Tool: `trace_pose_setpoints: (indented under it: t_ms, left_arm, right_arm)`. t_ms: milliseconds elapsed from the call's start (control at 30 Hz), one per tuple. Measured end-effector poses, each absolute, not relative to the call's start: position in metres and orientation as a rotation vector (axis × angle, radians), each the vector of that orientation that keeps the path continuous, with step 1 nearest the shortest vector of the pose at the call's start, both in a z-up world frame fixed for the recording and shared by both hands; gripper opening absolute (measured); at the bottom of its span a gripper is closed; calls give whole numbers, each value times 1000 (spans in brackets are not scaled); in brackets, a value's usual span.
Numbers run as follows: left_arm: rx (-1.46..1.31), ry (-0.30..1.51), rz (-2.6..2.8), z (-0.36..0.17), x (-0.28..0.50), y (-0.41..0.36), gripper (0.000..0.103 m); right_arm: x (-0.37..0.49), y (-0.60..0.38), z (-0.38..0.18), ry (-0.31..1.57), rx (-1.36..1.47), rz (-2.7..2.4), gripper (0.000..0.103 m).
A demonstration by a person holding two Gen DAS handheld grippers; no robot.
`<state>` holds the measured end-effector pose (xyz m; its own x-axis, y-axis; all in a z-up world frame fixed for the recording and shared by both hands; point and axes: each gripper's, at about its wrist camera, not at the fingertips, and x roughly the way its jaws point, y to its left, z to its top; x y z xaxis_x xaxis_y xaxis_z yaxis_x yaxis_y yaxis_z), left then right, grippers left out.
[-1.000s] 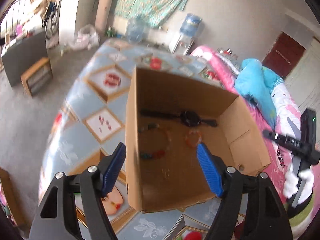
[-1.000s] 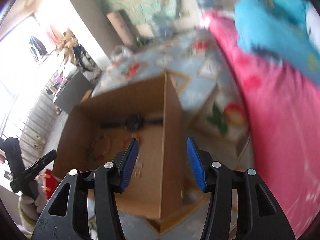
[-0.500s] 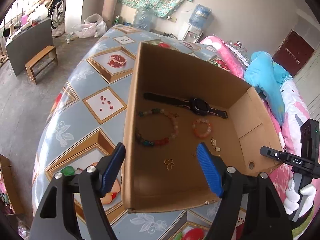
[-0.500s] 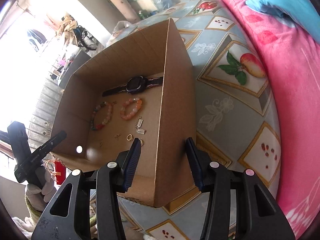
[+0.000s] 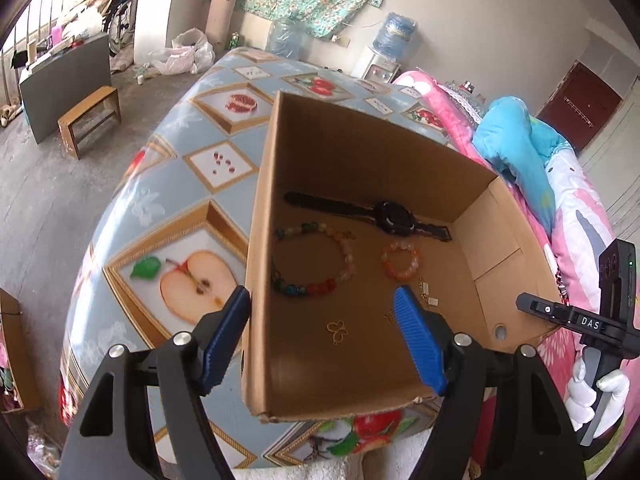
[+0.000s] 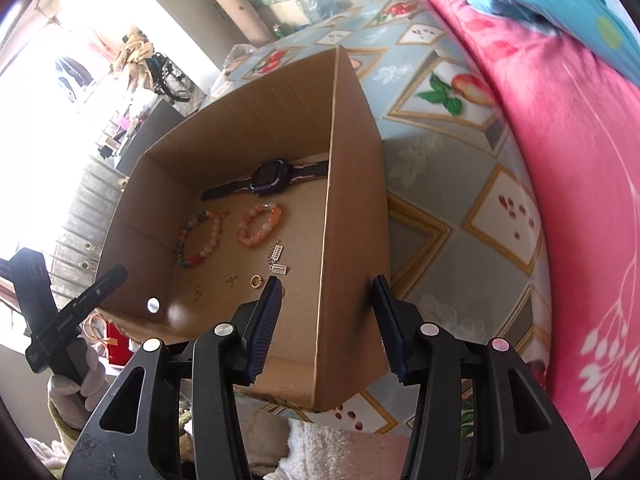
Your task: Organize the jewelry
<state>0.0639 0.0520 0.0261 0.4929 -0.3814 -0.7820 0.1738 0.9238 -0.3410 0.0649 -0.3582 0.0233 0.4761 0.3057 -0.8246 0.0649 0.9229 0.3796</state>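
Note:
An open cardboard box (image 5: 360,152) stands on a fruit-patterned tabletop. On its floor lie a black watch (image 5: 394,218), a multicolour bead bracelet (image 5: 316,290), a small orange bead bracelet (image 5: 394,276), a gold butterfly charm (image 5: 336,330) and small silver charms (image 6: 277,254). My left gripper (image 5: 322,308) is open astride the box's left wall, one finger outside and one inside. My right gripper (image 6: 326,288) is open astride the right wall (image 6: 352,200), with its pads clear of the cardboard. The watch (image 6: 272,174), both bracelets and a gold ring (image 6: 256,280) show in the right wrist view.
A pink blanket (image 6: 560,160) and a blue cushion (image 5: 516,140) lie to the right of the table (image 5: 224,160). A white-gloved hand (image 5: 592,392) holds the other gripper's handle at the right edge. A wooden stool (image 5: 90,118) stands on the floor to the left.
Both grippers have come lower and closer over the box, so its floor and the jewelry now show sharply. Each still straddles its wall; jaw widths look the same.

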Motion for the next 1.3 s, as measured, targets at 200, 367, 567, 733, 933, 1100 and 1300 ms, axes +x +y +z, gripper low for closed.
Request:
trace_pose_setpoints:
  t_ms: [200,367,567,733,933,1100,1300]
  left_arm:
    - [-202,882,-334,36,39,57,73]
    - [-173,714,-314,64,2,60,78]
    - [-133,609,-323,84,-36,56,85]
    - [-126,627,-382,84,-56,49,89]
    - [-114,688,-443,72,-73,30,97]
    - [-114,697,-482,69,-89,19,98]
    - [-125,724,-496,67,-101,17,98]
  right_arm:
    - [38,-360,31,978,353,85,46]
    - [-3,-372,45,835,387,10,54]
    - [-46,-369,57,688,347,-89,61]
    - [-75,-353,55,574,275,-157,72]
    - [-87,-345,41,555,278,-162,74]
    - [-95,-338,41,532,271,-162,76]
    - [-96,-319,42,496,198,-146,78]
